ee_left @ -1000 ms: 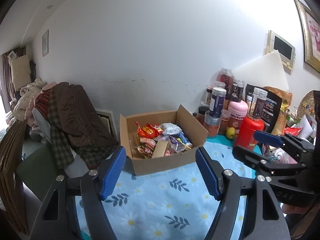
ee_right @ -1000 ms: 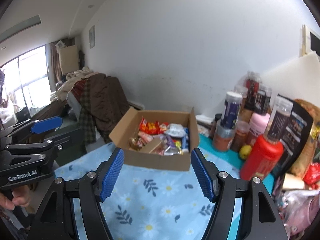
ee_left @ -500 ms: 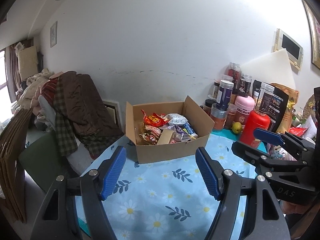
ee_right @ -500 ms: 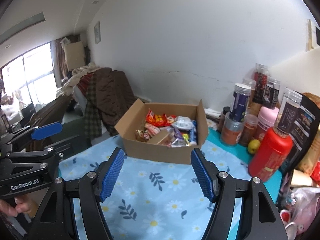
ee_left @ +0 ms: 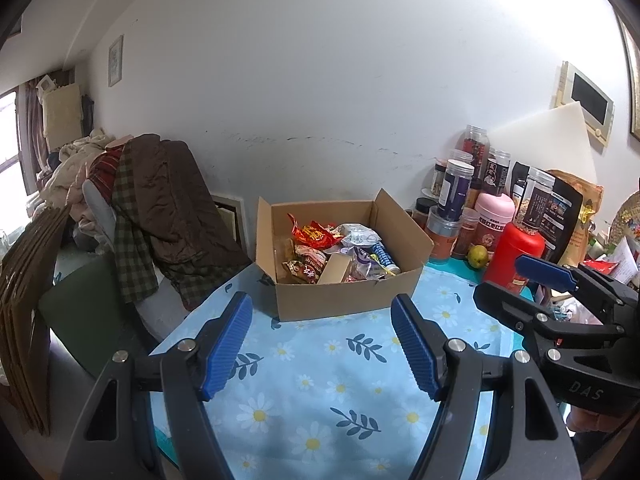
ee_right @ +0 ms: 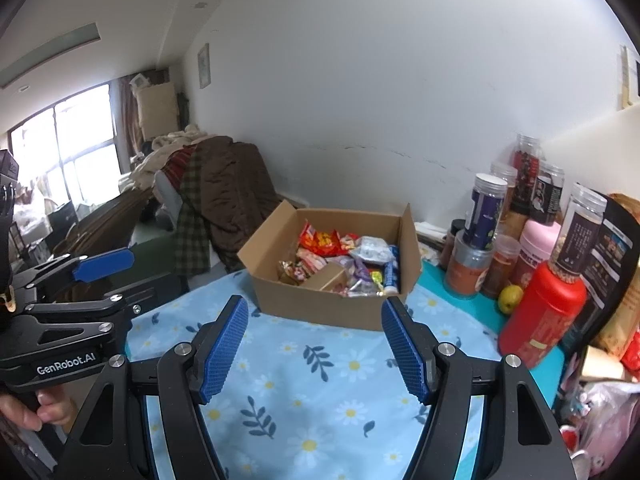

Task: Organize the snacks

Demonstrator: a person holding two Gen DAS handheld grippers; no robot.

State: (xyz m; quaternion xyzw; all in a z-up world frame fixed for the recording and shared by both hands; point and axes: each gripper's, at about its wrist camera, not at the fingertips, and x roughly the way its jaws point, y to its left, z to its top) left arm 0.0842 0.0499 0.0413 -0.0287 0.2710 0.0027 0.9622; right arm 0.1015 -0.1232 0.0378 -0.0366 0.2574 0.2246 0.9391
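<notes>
Your left gripper [ee_left: 322, 344] and right gripper [ee_right: 314, 346] have matt black plastic arms, bright metal rivets, and blue fingers [ee_left: 228, 344] with finely ribbed, rubbery-looking pads. Under them you see a light-blue daisy-print cloth tablecloth [ee_left: 340, 380], soft and matt. The brown corrugated cardboard box [ee_left: 340, 296] ahead of you is dull, with raw paper edges. Its crinkled foil and plastic snack wrappers [ee_left: 316, 236] look glossy. To your right, the red plastic bottle [ee_right: 540, 316] is smooth with a slight sheen, and the clear plastic jars [ee_right: 484, 210] shine. The brown quilted jacket [ee_left: 176, 200] looks faintly satiny.
</notes>
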